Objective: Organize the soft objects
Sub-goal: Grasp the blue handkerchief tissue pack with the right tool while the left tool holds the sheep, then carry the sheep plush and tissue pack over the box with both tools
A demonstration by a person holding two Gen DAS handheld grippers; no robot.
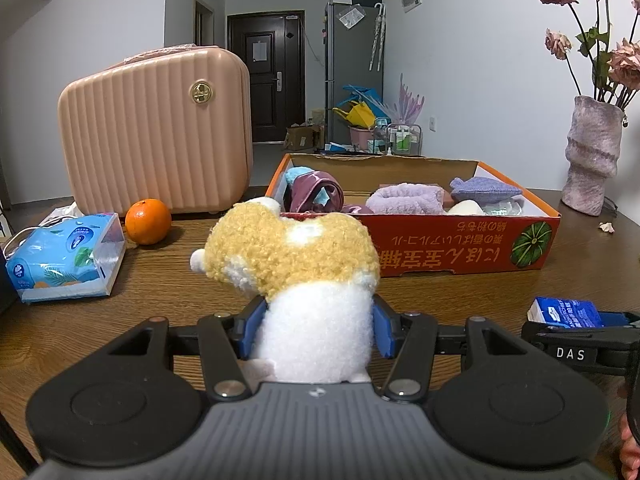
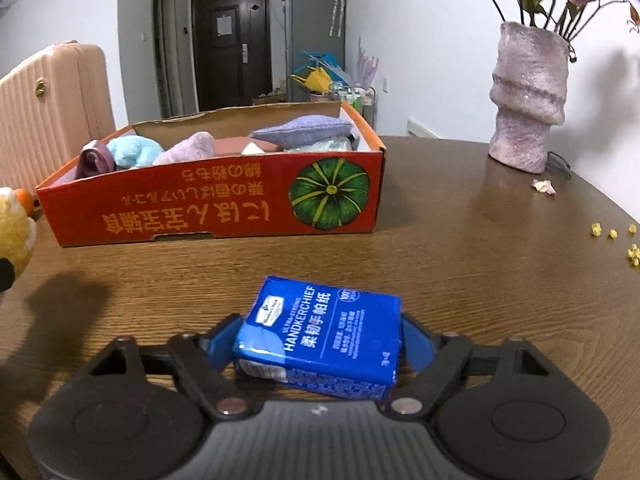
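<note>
My left gripper (image 1: 318, 314) is shut on a yellow-and-white plush toy (image 1: 292, 248), its blue pads squeezing the white lower part. The toy is held above the brown table, in front of the orange cardboard box (image 1: 440, 252). That box (image 2: 200, 208) holds several soft items: purple and blue cloths, a lilac fluffy piece and a maroon one. My right gripper (image 2: 320, 340) is shut on a blue handkerchief tissue pack (image 2: 328, 320), one pad against each side, low over the table. The pack (image 1: 564, 312) also shows at the right edge of the left wrist view. The plush toy (image 2: 12, 232) peeks in at far left.
A pink ribbed suitcase (image 1: 156, 128) stands at back left, with an orange (image 1: 148, 221) and a blue tissue packet (image 1: 64, 260) in front of it. A purple vase (image 2: 528, 100) with dried roses is at the right. Yellow crumbs (image 2: 612, 236) and a petal lie near it.
</note>
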